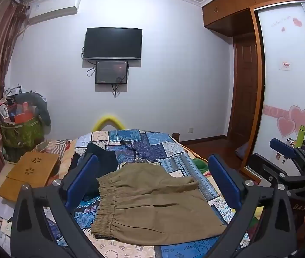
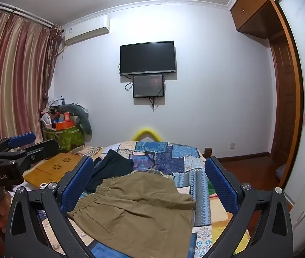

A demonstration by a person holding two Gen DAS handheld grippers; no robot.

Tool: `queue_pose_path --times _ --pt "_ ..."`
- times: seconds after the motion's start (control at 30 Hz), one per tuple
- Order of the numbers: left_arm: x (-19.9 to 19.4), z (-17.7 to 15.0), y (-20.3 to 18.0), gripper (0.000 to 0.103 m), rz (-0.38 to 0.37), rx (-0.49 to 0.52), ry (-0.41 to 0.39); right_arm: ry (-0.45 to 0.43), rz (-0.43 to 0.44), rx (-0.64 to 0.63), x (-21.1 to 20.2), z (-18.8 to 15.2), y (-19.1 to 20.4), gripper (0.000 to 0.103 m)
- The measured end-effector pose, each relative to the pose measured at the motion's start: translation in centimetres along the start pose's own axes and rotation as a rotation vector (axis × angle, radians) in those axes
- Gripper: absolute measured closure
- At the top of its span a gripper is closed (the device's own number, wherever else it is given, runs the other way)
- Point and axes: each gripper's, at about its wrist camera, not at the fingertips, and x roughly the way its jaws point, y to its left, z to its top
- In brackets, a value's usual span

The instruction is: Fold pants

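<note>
Both grippers, left gripper (image 1: 152, 174) and right gripper (image 2: 149, 176), hover released above khaki pants (image 1: 152, 202).

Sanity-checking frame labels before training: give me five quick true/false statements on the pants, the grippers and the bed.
1. The khaki pants lie on the patchwork bedspread. True.
2. The left gripper is clamped on the waistband. False: its jaws stand wide open, holding nothing.
3. The right gripper is open too. True.
4. A dark garment lies beyond the pants, toward the wall. True.
5. The pants hang off the foot of the bed onto the floor. False: they rest on the bed, in a compact shape.
</note>
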Motion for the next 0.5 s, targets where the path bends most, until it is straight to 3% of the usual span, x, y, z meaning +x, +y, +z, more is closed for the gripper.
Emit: queue_pose_path --times 0.5 --pt "-0.10 0.19 -0.11 0.000 -0.024 0.004 -0.003 0.002 -0.002 0.004 -0.15 0.06 -0.09 0.001"
